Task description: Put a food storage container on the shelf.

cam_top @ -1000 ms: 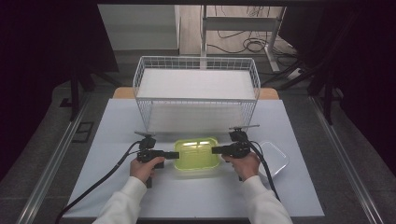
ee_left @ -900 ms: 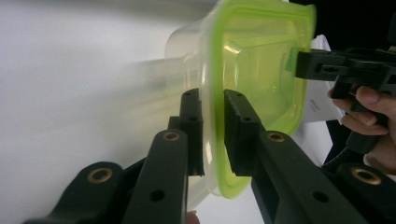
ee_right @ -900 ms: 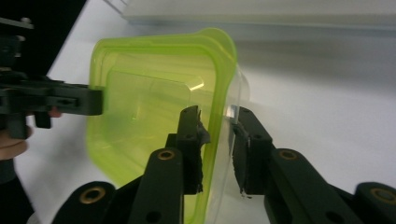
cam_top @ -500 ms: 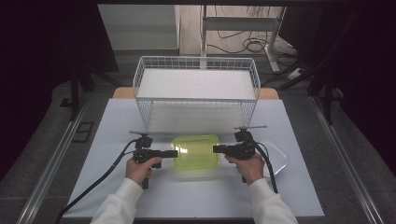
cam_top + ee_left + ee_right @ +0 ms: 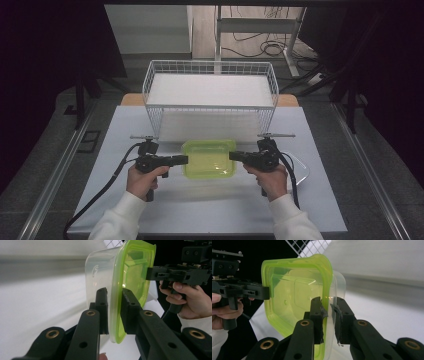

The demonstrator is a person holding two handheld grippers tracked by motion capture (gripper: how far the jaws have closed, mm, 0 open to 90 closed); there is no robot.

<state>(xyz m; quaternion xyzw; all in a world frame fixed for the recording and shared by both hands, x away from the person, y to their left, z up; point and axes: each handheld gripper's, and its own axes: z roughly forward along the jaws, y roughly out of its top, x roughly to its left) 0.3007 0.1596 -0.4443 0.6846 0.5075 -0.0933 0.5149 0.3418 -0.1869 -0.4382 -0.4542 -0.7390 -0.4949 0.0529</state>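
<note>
Left gripper (image 5: 113,312) and right gripper (image 5: 328,320) each pinch an opposite rim of the lidded container (image 5: 209,159), held above the white surface (image 5: 210,200) just short of the wire basket (image 5: 210,90). The thin rim bites look shallow; uneven lifting could, it seems, twist the green lid (image 5: 294,290) loose or let one edge slip.

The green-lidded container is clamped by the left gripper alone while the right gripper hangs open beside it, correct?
Not quite: both grip it. The right gripper is also shut on the green-lidded container, opposite the left gripper; the right gripper view shows its jaws pinching the rim.
</note>
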